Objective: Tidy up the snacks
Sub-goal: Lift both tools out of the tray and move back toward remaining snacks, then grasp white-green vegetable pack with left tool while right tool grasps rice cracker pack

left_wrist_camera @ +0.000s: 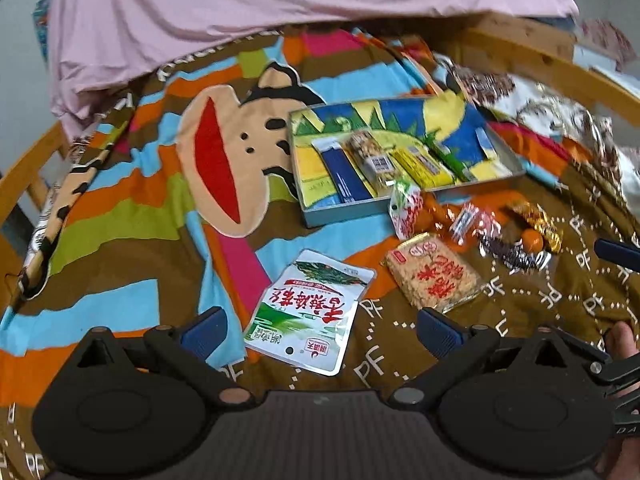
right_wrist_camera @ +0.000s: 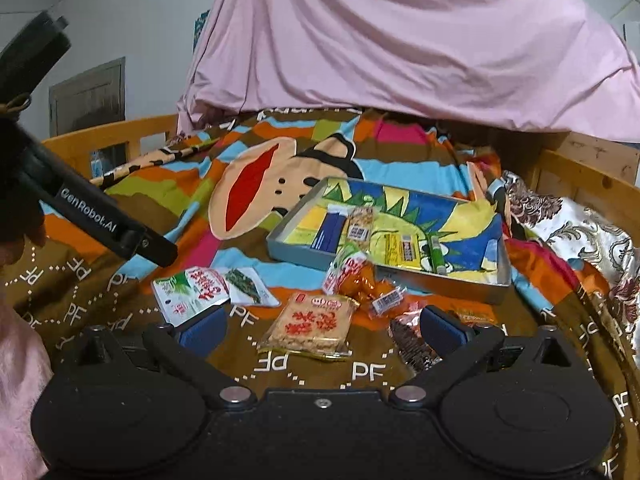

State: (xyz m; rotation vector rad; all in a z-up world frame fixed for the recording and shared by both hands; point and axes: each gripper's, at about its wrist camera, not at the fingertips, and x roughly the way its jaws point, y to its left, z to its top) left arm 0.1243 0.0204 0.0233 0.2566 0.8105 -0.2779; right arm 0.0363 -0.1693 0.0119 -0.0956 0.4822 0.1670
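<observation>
Snacks lie loose on a cartoon-print bedspread (left_wrist_camera: 132,216). Leftmost, the white-and-green seaweed pouch (left_wrist_camera: 310,312) sits just ahead of the left hand-held gripper (left_wrist_camera: 320,330), between its widely spread, empty fingers. Next, the rice cracker pack (right_wrist_camera: 310,326) rests between the right hand-held gripper's (right_wrist_camera: 322,326) fingers, likewise spread wide and holding nothing. Beyond, a metal tray (left_wrist_camera: 340,212) holds several bars, small wrapped candies (left_wrist_camera: 500,232) beside it.

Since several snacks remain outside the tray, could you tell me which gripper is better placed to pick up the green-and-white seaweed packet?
Left, probably. The left gripper is open with the seaweed packet lying between its fingertips. The right gripper is also open but faces the rice cracker packet instead.
</observation>
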